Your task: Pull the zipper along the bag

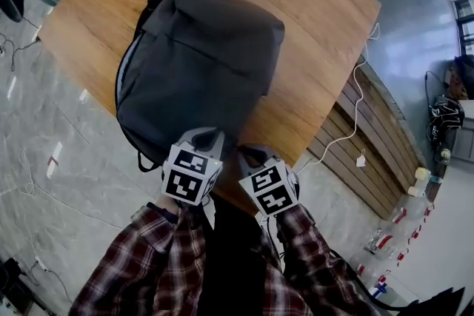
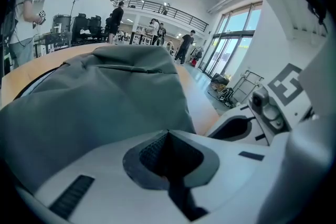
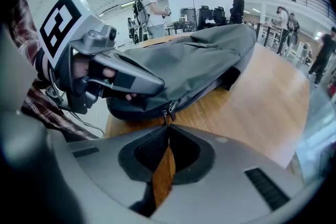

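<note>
A dark grey backpack (image 1: 200, 63) lies flat on a round wooden table (image 1: 311, 4), its handle at the far end. Both grippers are at its near end by the table edge. My left gripper (image 1: 207, 135) is shut with its tips pressed into the bag's grey fabric (image 2: 105, 97); in the right gripper view it (image 3: 157, 84) lies over the bag's lower corner. My right gripper (image 1: 250, 154) is shut, and its tips (image 3: 168, 124) meet on the small metal zipper pull (image 3: 168, 112) at the backpack's (image 3: 199, 60) near side seam.
A white cable (image 1: 355, 100) hangs off the table's right edge toward a slatted wooden bench (image 1: 370, 159). Bottles stand on the floor at the lower right (image 1: 385, 240). People stand far off in the hall (image 3: 152, 8).
</note>
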Available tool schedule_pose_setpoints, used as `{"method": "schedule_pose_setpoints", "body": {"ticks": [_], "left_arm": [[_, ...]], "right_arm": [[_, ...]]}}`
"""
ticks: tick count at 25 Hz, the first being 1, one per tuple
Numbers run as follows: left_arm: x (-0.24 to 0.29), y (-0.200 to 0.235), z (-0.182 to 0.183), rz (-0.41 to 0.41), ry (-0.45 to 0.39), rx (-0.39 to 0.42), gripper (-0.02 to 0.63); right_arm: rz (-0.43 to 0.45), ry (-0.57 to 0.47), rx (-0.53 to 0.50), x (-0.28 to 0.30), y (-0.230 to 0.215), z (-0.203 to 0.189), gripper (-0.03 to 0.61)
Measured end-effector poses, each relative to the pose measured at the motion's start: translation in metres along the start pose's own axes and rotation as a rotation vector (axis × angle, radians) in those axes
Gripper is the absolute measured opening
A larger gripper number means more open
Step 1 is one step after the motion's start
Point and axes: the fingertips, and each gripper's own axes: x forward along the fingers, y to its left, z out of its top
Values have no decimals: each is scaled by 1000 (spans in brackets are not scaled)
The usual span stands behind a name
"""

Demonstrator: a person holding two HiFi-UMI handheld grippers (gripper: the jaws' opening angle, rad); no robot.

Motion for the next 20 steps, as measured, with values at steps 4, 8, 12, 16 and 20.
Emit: {"method": "schedule_pose_setpoints", "body": {"ticks": [4,8,12,16,20], "left_arm": [[3,0,0,6,3,13,11],[-3,0,-1,8,-12,19,11],[-29,-8,23,5,-74,-18,12],[-61,-16,107,-5,-263,41,12],[-124,-44,190,-27,-502,86,12]], "right_arm": [[21,9,-3,3,-2,0,15],[70,-24,58,-8,2,2,20],[14,-125,169,-52,-16,7,19],[-112,-375,203,-106,-54,75,18],[-201,-637,149,-178,-53,159,18]]}}
